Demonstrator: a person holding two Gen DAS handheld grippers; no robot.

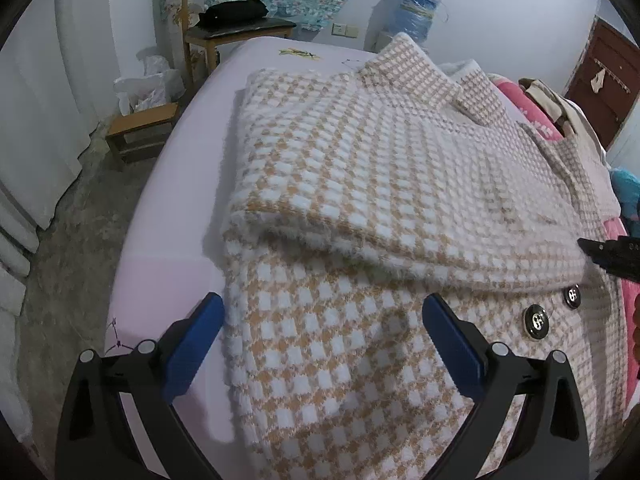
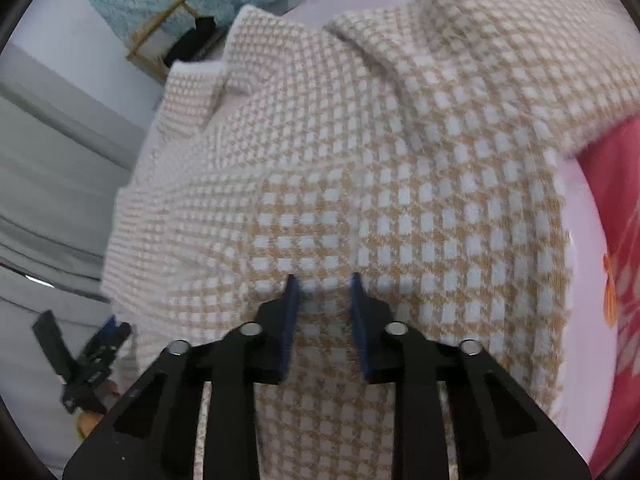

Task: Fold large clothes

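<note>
A large tan-and-white checked coat [image 1: 380, 184] lies on a pink bed [image 1: 168, 272], with a sleeve folded across its body and two black buttons [image 1: 538, 320] near its front edge. My left gripper [image 1: 320, 344] is open and empty, its blue pads straddling the coat's lower part from above. My right gripper [image 2: 324, 320] has its jaws partly closed around a fold of the coat [image 2: 360, 160]. The right gripper's tip [image 1: 612, 256] shows at the right edge of the left wrist view. The left gripper [image 2: 84, 364] shows at lower left in the right wrist view.
A wooden chair [image 1: 232, 28] with a black bag stands beyond the bed's far end. A low wooden stool [image 1: 140, 128] with plastic bags sits on the concrete floor at left. A red quilt [image 2: 616, 248] lies at the right side. A water jug [image 1: 416, 4] stands by the wall.
</note>
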